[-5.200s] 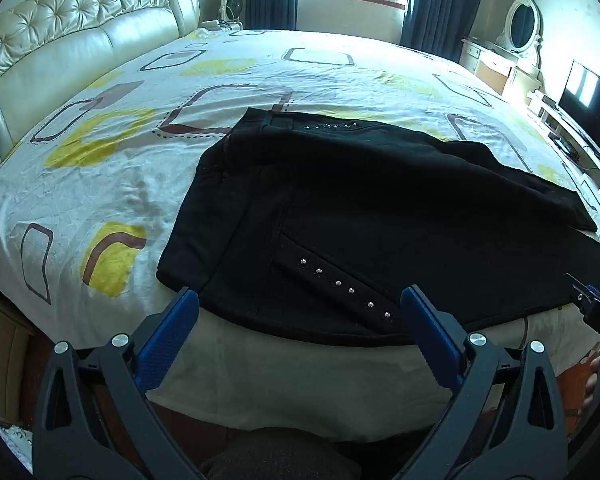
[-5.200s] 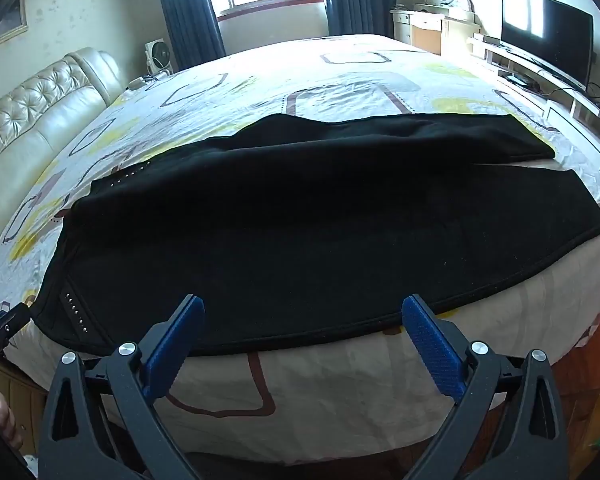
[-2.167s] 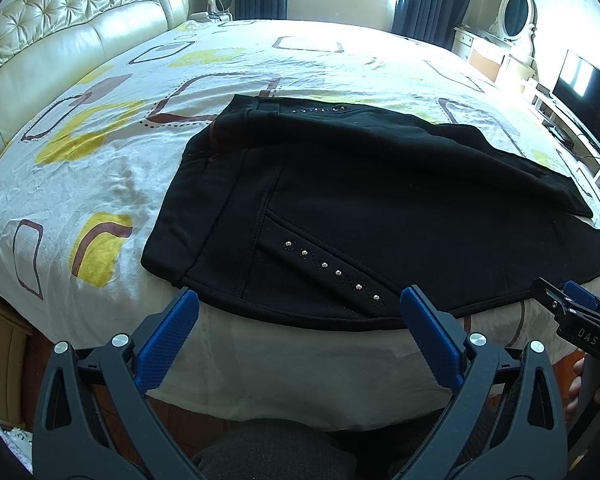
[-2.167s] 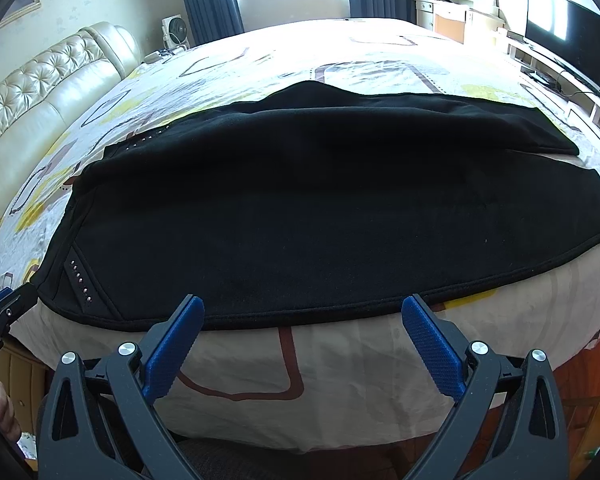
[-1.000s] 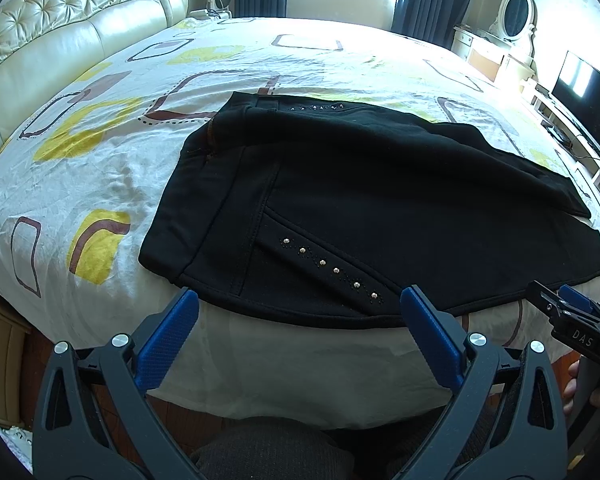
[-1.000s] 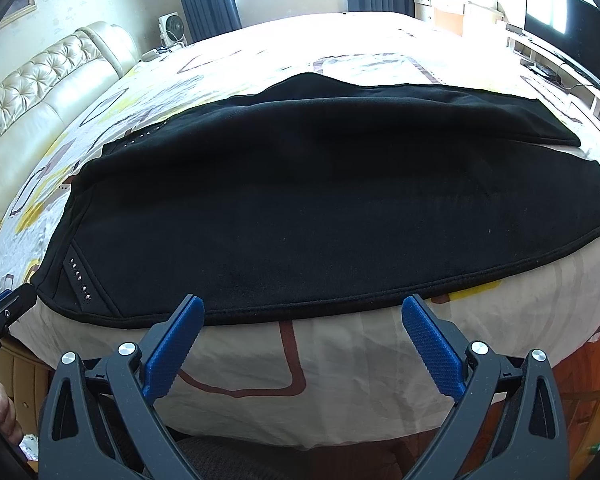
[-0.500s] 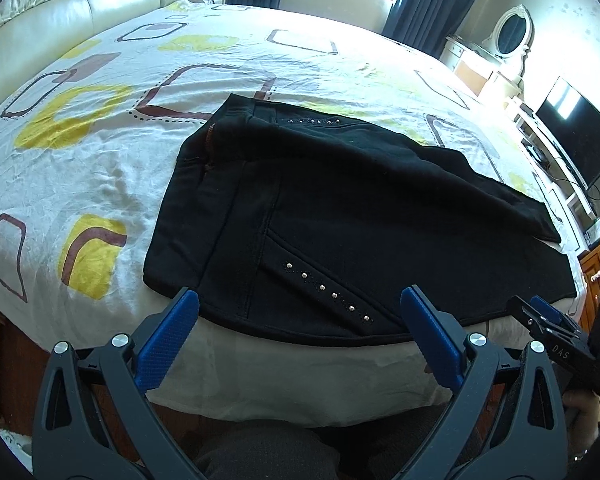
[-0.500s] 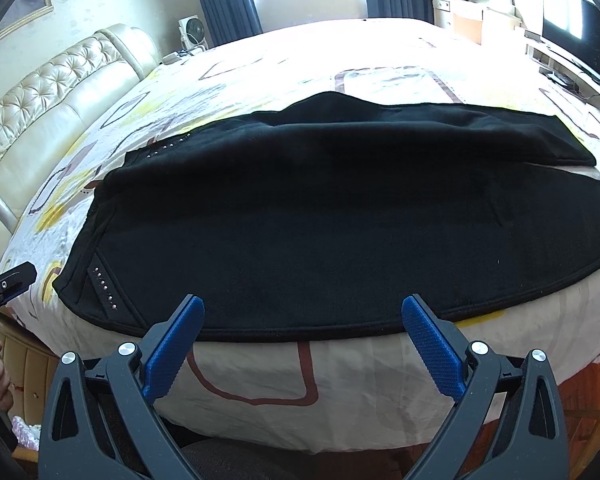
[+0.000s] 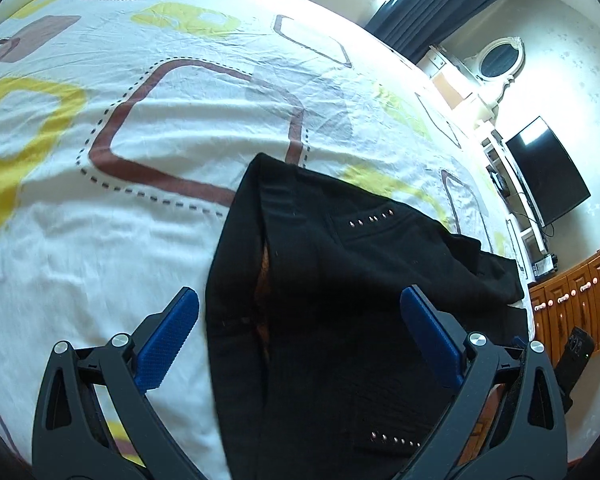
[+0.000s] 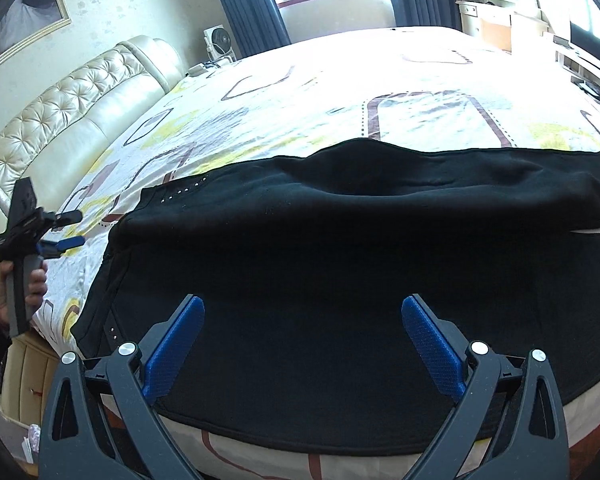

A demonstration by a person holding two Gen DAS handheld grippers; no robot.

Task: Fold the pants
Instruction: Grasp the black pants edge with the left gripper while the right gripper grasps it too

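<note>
Black pants (image 9: 340, 300) with small studs lie flat on the bed, legs running to the right; they also fill the right wrist view (image 10: 360, 260). My left gripper (image 9: 300, 336) is open, hovering over the waistband end. It also shows at the left of the right wrist view (image 10: 66, 230), held in a hand, jaws apart. My right gripper (image 10: 302, 340) is open above the near leg, holding nothing.
The bed sheet (image 9: 140, 128) is white with yellow and brown squares. A cream tufted headboard (image 10: 72, 108) stands at the left. A TV (image 9: 548, 172), a mirror dresser (image 9: 496, 60) and a wooden cabinet (image 9: 572, 300) stand at the right.
My left gripper has swung forward over the bed to the waistband end. My right gripper has moved in over the pants leg. The pants have not moved.
</note>
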